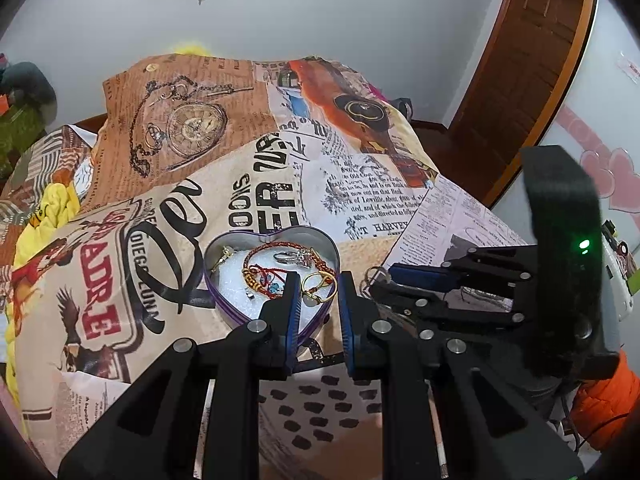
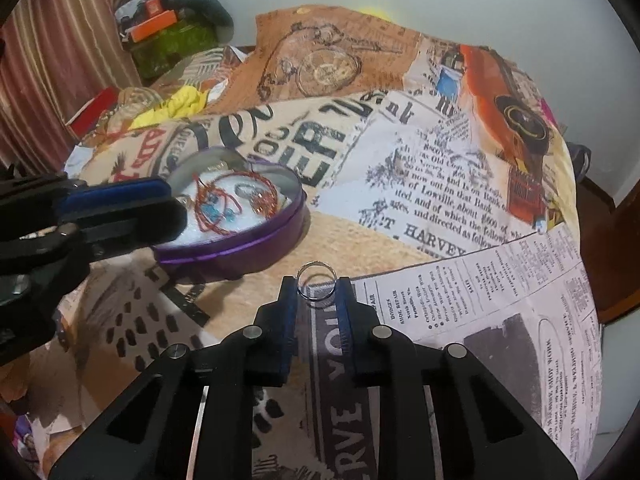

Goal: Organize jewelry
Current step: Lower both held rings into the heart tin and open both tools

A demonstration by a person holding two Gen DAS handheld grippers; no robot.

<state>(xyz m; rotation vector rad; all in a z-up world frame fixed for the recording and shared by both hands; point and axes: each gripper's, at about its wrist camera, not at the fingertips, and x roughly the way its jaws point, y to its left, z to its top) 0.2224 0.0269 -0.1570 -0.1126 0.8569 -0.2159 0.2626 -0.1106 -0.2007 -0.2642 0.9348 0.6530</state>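
Note:
A purple heart-shaped tin (image 1: 224, 252) (image 2: 256, 244) lies open on the printed cloth, lined with white foam. In it lie a red cord bracelet (image 1: 264, 266) (image 2: 216, 204), a silver ring (image 1: 290, 257) and a gold ring (image 1: 318, 290). My left gripper (image 1: 319, 280) is open, its fingertips at the tin's near right rim, over the gold ring. It also shows in the right wrist view (image 2: 120, 208). My right gripper (image 2: 316, 286) is shut on a thin silver ring (image 2: 315, 280), held above the cloth right of the tin. It also shows in the left wrist view (image 1: 384, 276).
A newspaper-print cloth (image 1: 360, 184) (image 2: 440, 184) covers the table. Yellow fabric (image 1: 48, 208) and clutter (image 2: 168, 28) lie at the far left. A wooden door frame (image 1: 520, 60) stands at the right. A white device (image 1: 618, 280) sits behind my right gripper.

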